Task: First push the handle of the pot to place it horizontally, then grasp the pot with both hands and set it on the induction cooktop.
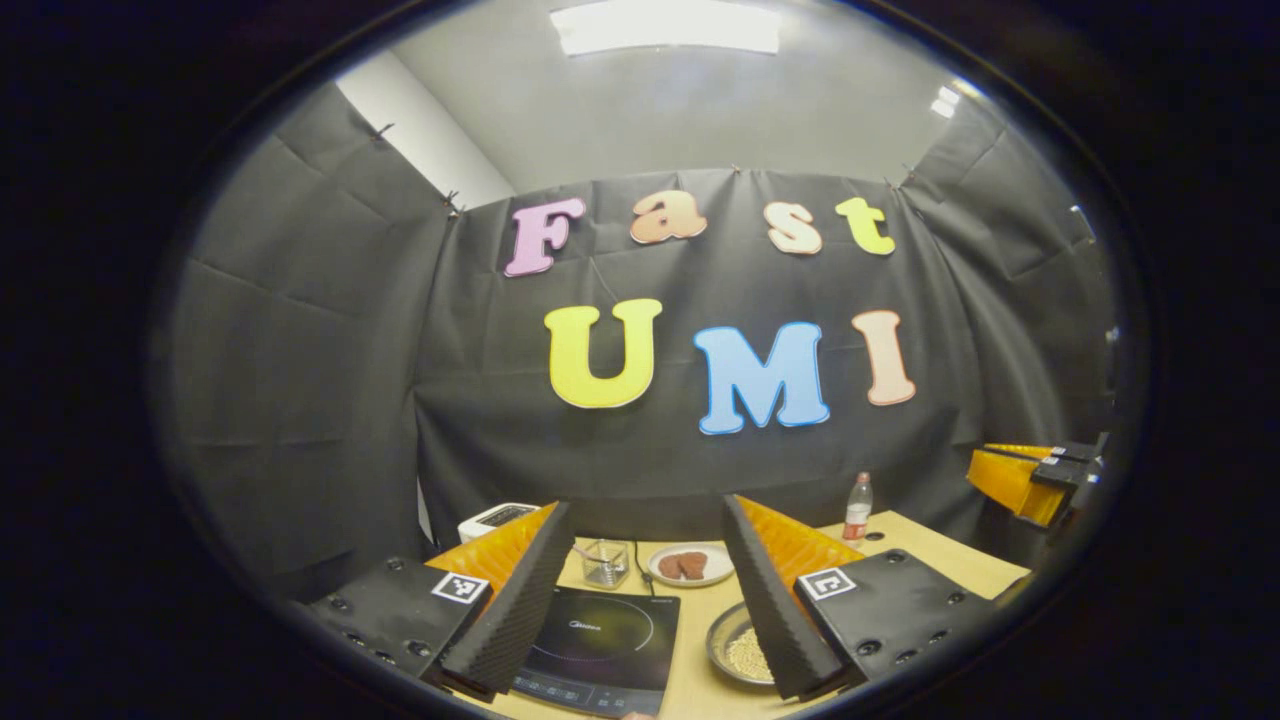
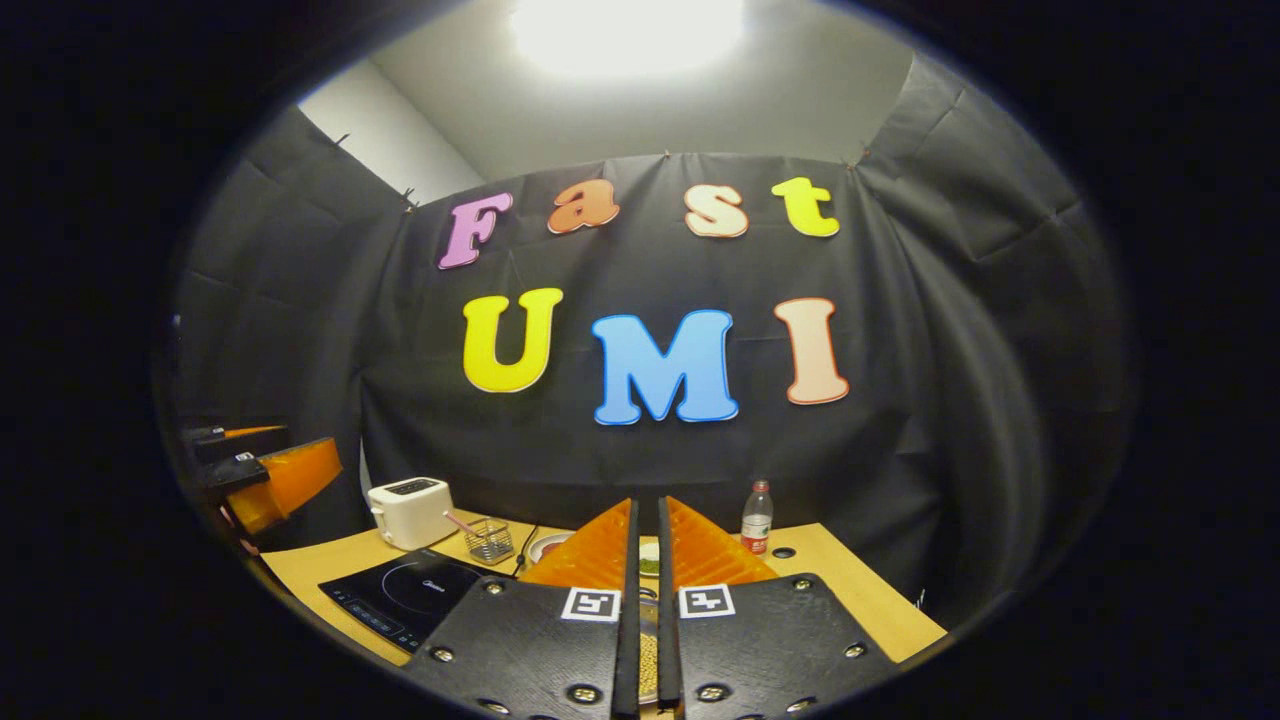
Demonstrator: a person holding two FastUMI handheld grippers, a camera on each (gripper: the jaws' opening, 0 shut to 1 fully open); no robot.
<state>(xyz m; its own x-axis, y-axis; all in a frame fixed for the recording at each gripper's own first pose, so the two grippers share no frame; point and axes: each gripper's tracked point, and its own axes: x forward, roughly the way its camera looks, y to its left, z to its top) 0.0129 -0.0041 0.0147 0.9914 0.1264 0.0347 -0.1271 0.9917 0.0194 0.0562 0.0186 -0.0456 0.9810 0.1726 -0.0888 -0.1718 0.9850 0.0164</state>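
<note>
While our left gripper point(image 1: 645, 530) gapes wide, we see a round metal pot point(image 1: 733, 645) holding pale grains. Our right gripper point(image 2: 648, 510) is nearly closed on nothing, lower centre; the flat glossy cooktop point(image 2: 400, 592) sits lower left.

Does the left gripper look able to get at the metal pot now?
Probably yes. The left gripper, jaws open, is above the table, and the metal pot lies close below, partly behind one finger, with nothing standing between them.

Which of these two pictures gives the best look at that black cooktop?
The left gripper view: the induction cooktop lies flat between the open fingers, ring and control strip visible. The right gripper view shows the cooktop farther left, at a slant, its near corner hidden behind that gripper's body.
</note>
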